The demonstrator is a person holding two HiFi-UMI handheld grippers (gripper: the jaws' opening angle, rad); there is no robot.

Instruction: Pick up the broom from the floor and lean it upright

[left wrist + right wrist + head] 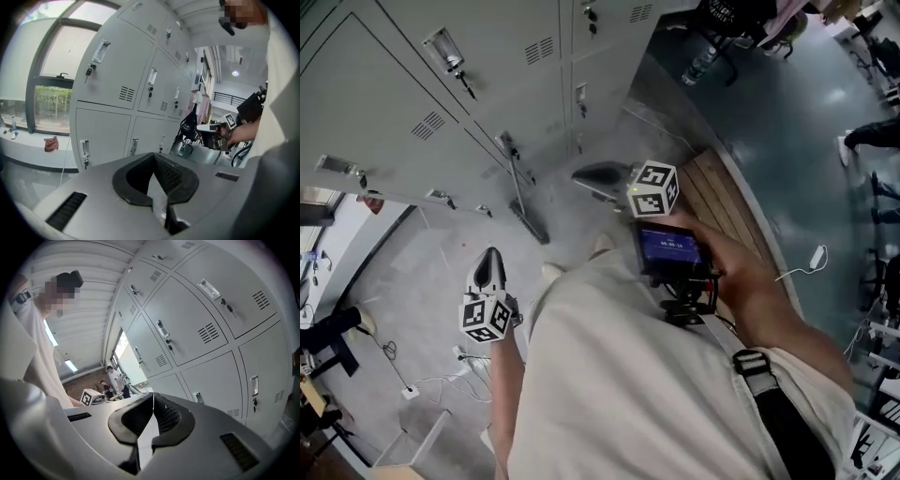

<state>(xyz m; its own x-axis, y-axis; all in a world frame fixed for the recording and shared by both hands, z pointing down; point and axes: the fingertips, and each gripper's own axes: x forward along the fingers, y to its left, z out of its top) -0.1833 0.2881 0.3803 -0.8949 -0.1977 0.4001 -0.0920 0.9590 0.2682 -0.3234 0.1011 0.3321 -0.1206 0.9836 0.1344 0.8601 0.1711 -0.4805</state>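
Note:
The broom [517, 192] stands on its brush head [531, 225] on the grey floor, its thin handle leaning up against the grey lockers [412, 75]. My left gripper [490, 255] hangs over the floor to the left of the broom, shut, with nothing between its jaws [153, 158]. My right gripper [581, 174] is held to the right of the broom, apart from it, also shut and empty [153, 398]. Neither gripper view shows the broom; both look at locker doors. The right gripper [213, 136] also shows in the left gripper view.
White cables and a plug [431, 382] lie on the floor at lower left near a cardboard box [408, 452]. A wooden platform [727, 202] runs along the right. A red cloth [50, 143] lies on the window sill. Another person's feet [862, 141] are at far right.

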